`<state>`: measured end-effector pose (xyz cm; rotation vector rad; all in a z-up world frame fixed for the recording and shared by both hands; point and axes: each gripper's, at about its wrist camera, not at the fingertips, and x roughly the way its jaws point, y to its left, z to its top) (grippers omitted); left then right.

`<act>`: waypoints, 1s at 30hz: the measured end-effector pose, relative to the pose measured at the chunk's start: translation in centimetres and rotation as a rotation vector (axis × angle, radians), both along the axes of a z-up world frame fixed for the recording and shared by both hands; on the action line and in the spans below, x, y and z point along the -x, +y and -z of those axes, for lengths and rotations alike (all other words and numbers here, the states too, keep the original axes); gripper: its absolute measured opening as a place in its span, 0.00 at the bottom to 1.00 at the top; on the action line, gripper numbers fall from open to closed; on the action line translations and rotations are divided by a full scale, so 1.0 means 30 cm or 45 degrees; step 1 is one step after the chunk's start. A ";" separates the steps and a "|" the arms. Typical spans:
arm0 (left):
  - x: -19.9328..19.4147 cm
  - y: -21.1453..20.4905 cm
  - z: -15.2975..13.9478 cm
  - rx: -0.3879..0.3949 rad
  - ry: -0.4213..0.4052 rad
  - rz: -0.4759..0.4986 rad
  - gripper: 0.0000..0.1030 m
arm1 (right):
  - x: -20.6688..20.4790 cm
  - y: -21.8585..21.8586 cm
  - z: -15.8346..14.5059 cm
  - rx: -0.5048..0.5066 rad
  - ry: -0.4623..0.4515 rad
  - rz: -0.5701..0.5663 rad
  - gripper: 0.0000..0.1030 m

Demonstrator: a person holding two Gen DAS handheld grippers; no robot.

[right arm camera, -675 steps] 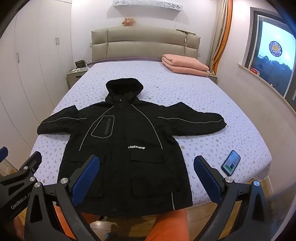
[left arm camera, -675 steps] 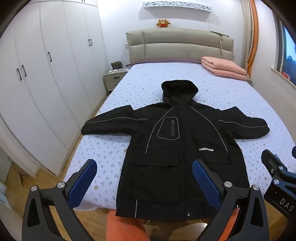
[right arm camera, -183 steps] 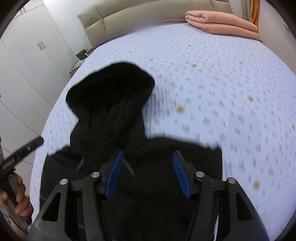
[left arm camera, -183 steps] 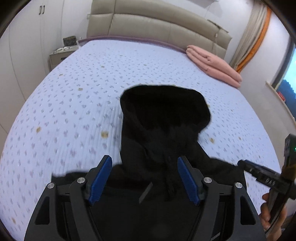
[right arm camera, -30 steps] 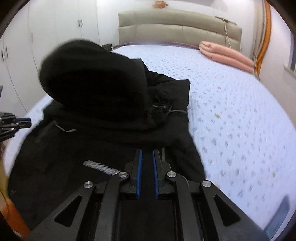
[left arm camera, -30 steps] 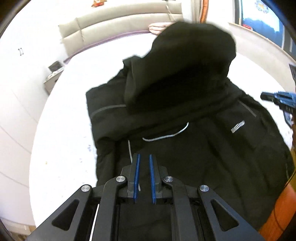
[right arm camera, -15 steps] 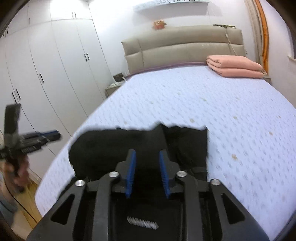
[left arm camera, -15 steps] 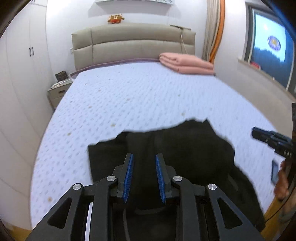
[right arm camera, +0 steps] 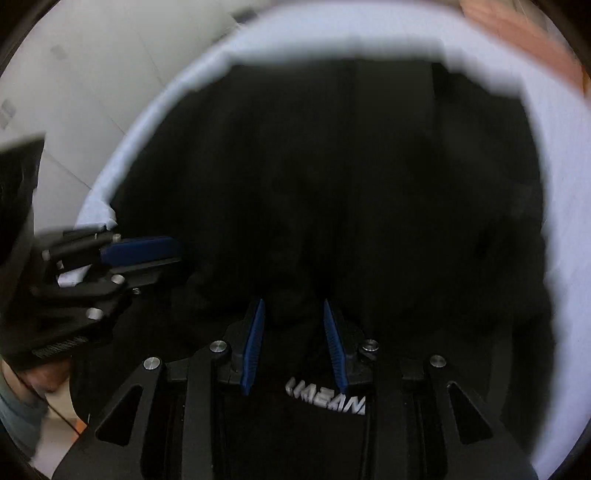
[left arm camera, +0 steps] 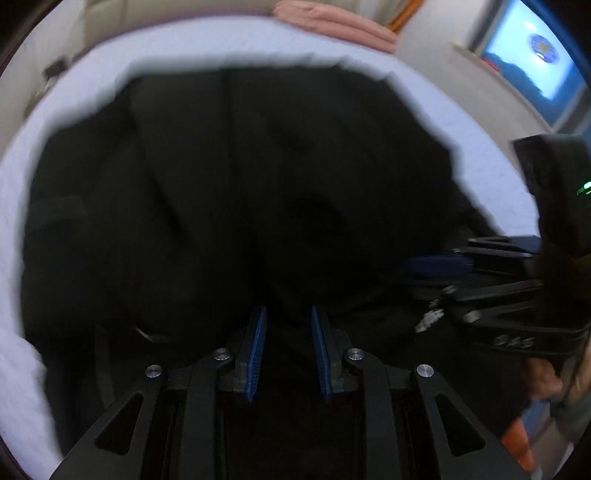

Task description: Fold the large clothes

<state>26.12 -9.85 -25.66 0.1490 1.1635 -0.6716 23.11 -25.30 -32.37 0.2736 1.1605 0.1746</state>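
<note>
The black jacket (left arm camera: 240,177) lies folded on the lavender bed and fills most of both wrist views; its white chest lettering (right arm camera: 327,400) shows in the right wrist view. My left gripper (left arm camera: 286,325) hovers close over the jacket with its blue pads a small gap apart, black fabric between and below them. My right gripper (right arm camera: 293,321) is also partly open just above the jacket (right arm camera: 351,184). Each gripper shows in the other's view, the right one (left arm camera: 443,266) at the right edge, the left one (right arm camera: 144,254) at the left edge. Both views are blurred.
The lavender bedspread (left arm camera: 424,85) rings the jacket. A folded pink blanket (left arm camera: 332,22) lies at the head of the bed. A window (left arm camera: 532,55) is on the right wall, white wardrobes (right arm camera: 92,55) on the left. My hand (right arm camera: 40,373) holds the left gripper.
Both grippers have dropped from a raised view over the bed down close onto the jacket. Their jaws have widened slightly. The jacket's top part now lies folded down over its body.
</note>
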 end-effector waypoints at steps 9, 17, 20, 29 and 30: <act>0.087 0.064 -0.314 0.171 -0.218 0.069 0.25 | 0.085 -0.034 -0.349 -0.004 -0.271 0.000 0.34; -0.014 -0.005 -0.219 0.149 -0.140 -0.029 0.35 | -0.059 0.025 -0.211 0.119 -0.178 0.004 0.37; -0.024 -0.029 -0.067 0.083 -0.057 -0.061 0.35 | -0.050 0.040 -0.027 0.111 -0.060 0.028 0.36; 0.072 0.069 -0.188 0.146 -0.117 -0.070 0.37 | 0.086 -0.017 -0.156 -0.017 -0.155 0.029 0.39; 0.113 0.106 -0.221 0.139 -0.142 -0.074 0.44 | 0.146 -0.039 -0.194 -0.007 -0.186 0.040 0.41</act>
